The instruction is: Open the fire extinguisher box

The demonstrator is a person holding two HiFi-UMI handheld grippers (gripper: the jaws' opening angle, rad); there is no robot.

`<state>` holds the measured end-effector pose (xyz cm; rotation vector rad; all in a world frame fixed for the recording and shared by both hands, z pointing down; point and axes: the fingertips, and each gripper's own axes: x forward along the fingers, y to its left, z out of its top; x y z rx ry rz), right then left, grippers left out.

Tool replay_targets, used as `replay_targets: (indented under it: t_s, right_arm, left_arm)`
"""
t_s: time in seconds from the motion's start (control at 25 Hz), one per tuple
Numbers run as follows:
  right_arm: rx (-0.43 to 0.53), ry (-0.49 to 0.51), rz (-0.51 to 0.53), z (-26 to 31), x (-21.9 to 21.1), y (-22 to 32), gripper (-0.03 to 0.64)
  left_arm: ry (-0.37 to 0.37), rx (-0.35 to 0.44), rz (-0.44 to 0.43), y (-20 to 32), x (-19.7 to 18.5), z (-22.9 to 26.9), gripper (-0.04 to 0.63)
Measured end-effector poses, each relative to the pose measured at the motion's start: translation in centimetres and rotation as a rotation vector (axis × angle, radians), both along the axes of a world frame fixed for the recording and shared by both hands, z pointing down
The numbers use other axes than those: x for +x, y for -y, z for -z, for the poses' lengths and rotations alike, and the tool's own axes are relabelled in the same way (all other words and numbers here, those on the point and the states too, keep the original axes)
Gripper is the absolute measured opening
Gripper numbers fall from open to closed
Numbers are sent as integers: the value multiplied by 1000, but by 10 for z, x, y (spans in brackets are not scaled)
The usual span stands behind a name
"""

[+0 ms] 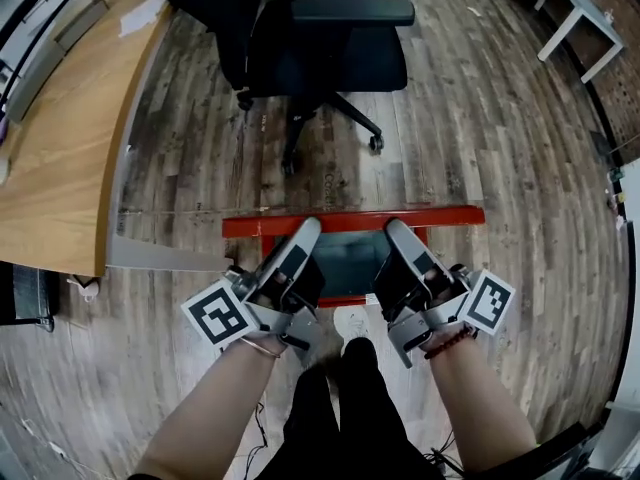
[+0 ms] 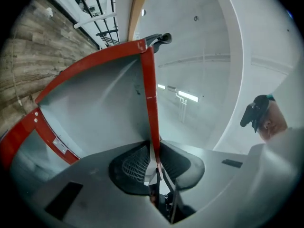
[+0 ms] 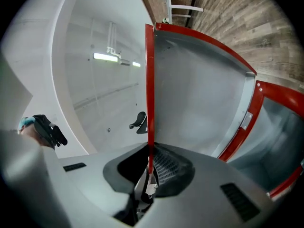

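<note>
The red fire extinguisher box [image 1: 352,298] stands on the wooden floor in front of me. Its red-framed lid [image 1: 350,220] is raised, and its glass pane [image 1: 348,260] shows grey. My left gripper [image 1: 306,230] and my right gripper [image 1: 397,230] both reach the lid's top edge from my side. In the left gripper view the lid's thin red edge [image 2: 152,103] runs straight down between the left gripper [image 2: 155,164] pads, which are shut on it. The right gripper view shows the same red edge [image 3: 149,94] clamped in the right gripper [image 3: 149,169].
A black office chair [image 1: 320,48] stands just beyond the box. A wooden desk [image 1: 60,138] fills the left side, and white table legs [image 1: 575,28] show at the far right. My own legs [image 1: 345,398] are right behind the box.
</note>
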<state>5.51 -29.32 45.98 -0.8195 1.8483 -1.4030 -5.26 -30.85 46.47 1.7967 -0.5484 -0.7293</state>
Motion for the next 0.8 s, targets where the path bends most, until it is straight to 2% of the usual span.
replay_targets:
  t_s: [0.44,0.68,0.8]
  right_arm:
    - [-81,29,26,8,0,54,31]
    - [-152,43,5,1,4,91,28]
    - [-189,43,16,-6,4,111,28]
  left_arm:
    - [-28,-151,85,52,1,8,57]
    - [-71,-228,168,88,2,1,57]
    - [-61,-263,177,108,3,-5,57]
